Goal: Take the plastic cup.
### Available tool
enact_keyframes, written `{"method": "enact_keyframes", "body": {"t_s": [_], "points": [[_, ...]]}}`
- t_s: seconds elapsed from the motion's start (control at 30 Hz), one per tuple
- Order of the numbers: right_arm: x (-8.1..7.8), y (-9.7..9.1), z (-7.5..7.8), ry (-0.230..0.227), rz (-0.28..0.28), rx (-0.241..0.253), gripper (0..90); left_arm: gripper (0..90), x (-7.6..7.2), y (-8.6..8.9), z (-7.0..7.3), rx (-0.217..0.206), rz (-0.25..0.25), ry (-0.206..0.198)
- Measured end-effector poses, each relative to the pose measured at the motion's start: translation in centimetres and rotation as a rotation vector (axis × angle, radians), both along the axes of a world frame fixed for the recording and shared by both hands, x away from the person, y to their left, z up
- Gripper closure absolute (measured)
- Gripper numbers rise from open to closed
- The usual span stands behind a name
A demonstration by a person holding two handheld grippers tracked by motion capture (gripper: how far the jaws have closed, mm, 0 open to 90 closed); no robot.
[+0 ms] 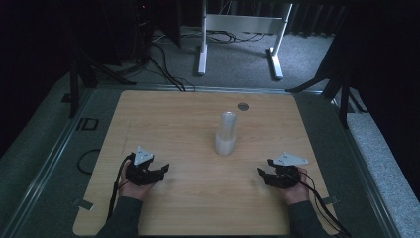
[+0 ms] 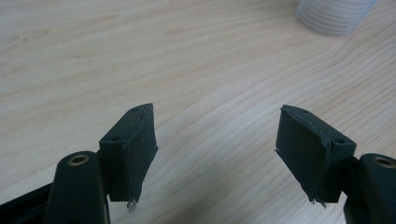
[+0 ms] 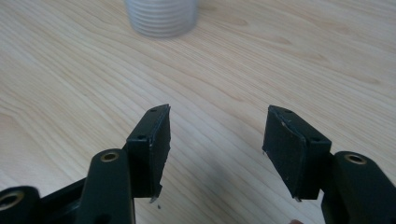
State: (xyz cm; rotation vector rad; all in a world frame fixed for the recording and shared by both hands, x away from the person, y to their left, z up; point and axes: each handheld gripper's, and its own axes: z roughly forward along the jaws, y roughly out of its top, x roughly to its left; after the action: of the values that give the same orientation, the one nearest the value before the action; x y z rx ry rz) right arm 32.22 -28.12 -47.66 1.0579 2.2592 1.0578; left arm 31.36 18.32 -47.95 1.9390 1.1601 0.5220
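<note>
A tall stack of translucent white plastic cups stands upright near the middle of the wooden table. My left gripper rests low at the front left, its jaws pointing right toward the stack and well short of it. My right gripper sits at the front right with its jaws pointing left. In the left gripper view the gripper has a gap of bare wood between its pads, and the cup stack's base is at the top right. The right gripper is likewise open and holds nothing, with the stack ahead.
A small grey round disc lies on the table near its far edge. A white desk frame stands on the carpet beyond the table. Cables trail from both grippers over the front edge.
</note>
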Motion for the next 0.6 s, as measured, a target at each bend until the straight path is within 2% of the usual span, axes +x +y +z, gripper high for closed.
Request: {"method": "enact_keyframes", "body": {"t_s": [0.27, 0.6], "points": [[0.3, 1.1, 1.0, -0.006, 0.051, -0.012, 42.2, 28.7, 0.7, -1.2, 1.0, 0.002, -0.037, -0.019], [0.8, 1.7, 2.2, -0.028, 0.066, -0.013, 40.4, 28.8, 1.3, -2.2, 1.7, -0.003, -0.058, -0.037]]}}
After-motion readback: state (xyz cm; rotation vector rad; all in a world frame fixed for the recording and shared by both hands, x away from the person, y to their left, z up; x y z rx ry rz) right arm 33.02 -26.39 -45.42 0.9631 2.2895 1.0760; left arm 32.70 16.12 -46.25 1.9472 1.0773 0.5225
